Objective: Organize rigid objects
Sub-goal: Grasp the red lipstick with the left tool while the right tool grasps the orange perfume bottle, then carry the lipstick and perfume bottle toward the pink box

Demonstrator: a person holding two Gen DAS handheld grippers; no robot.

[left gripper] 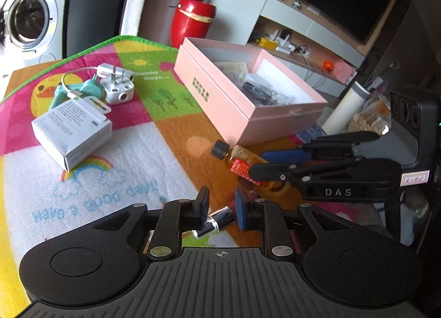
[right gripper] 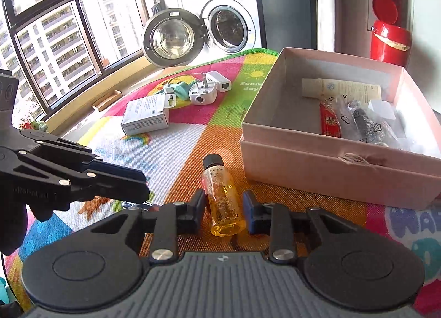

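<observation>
A small amber bottle [right gripper: 222, 202] with a black cap lies on the colourful mat between the fingers of my right gripper [right gripper: 223, 211], which is open around it; it also shows in the left wrist view [left gripper: 237, 159]. My left gripper [left gripper: 220, 207] is open over a shiny black and silver cylinder [left gripper: 213, 224] on the mat. The open pink box [right gripper: 339, 158] holds paper, bagged items and a red packet. A white carton [left gripper: 72, 130], a white plug adapter [left gripper: 117, 87] and a teal item [left gripper: 82, 91] lie at the mat's far left.
A red bin [left gripper: 191, 21] stands behind the pink box [left gripper: 234, 103]. A washing machine [right gripper: 226, 28] with its door open is beyond the mat. A white tube [left gripper: 346, 108] and a black device [left gripper: 413, 136] stand at the right.
</observation>
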